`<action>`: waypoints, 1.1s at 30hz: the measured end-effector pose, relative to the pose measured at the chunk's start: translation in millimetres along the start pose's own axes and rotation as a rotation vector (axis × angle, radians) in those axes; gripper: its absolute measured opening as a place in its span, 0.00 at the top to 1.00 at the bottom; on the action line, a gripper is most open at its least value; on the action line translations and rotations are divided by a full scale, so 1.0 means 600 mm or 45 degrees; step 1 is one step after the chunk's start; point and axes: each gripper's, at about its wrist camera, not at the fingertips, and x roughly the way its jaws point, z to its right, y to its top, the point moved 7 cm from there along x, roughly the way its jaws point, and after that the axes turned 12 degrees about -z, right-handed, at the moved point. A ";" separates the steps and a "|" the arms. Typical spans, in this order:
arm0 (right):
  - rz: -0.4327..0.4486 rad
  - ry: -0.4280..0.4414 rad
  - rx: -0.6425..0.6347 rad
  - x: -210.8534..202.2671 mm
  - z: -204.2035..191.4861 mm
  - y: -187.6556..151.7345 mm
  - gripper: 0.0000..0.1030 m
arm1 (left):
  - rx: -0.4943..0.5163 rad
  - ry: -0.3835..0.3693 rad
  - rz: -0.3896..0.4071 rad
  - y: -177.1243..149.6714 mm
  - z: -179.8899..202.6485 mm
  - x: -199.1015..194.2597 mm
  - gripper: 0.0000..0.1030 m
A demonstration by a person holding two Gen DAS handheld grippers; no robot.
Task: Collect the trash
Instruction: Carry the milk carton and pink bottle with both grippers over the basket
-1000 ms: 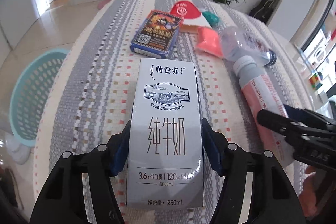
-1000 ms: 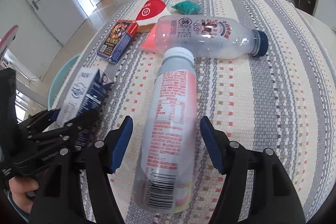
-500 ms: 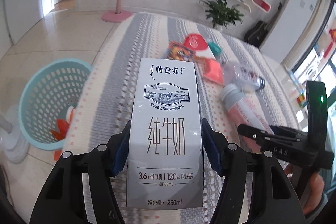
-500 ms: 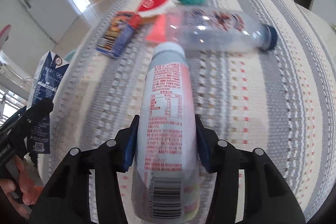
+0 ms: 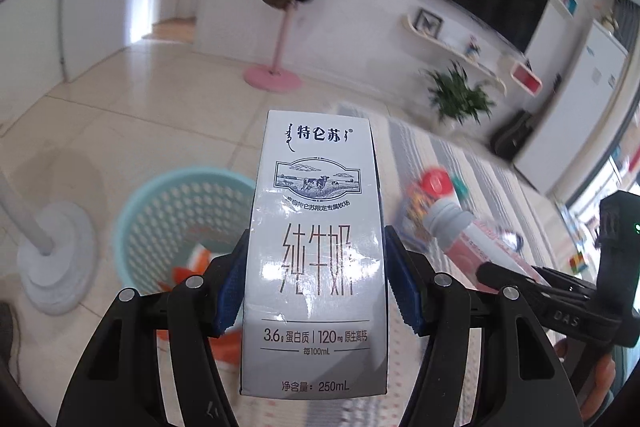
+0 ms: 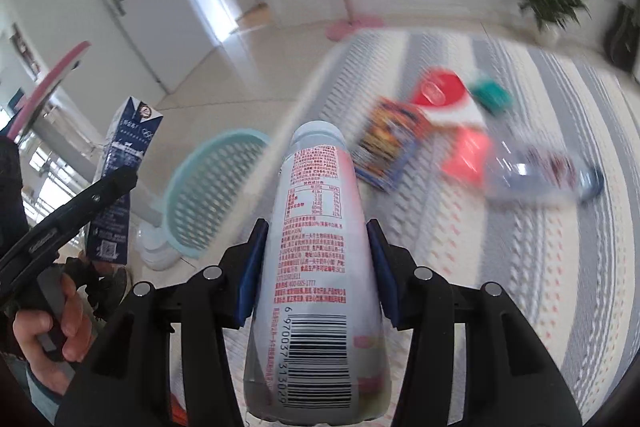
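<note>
Carton [image 5: 316, 251] sits clamped in my left claw [image 5: 316, 283], pads tight on both sides, with the basket [image 5: 160, 215] at nine o'clock below. I should centre it above the rim before letting go.

Bottle [image 6: 316, 251] is pinched in my right claw [image 6: 316, 267]; the basket [image 6: 208, 187] lies at ten o'clock, so I wait my turn, apart from the carton [image 6: 124, 179].
</note>
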 end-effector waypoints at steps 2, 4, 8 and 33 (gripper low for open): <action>0.038 0.008 -0.070 -0.008 -0.045 0.030 0.56 | -0.024 0.005 0.044 0.019 -0.026 -0.027 0.41; 0.065 0.025 -0.121 -0.012 -0.081 0.049 0.56 | -0.049 0.013 0.081 0.037 -0.054 -0.053 0.41; 0.109 0.034 -0.240 0.001 -0.166 0.102 0.56 | -0.086 0.058 0.121 0.055 -0.103 -0.082 0.41; -0.132 0.001 -0.196 0.286 -0.234 0.157 0.61 | -0.512 0.080 -0.078 0.028 -0.295 0.133 0.41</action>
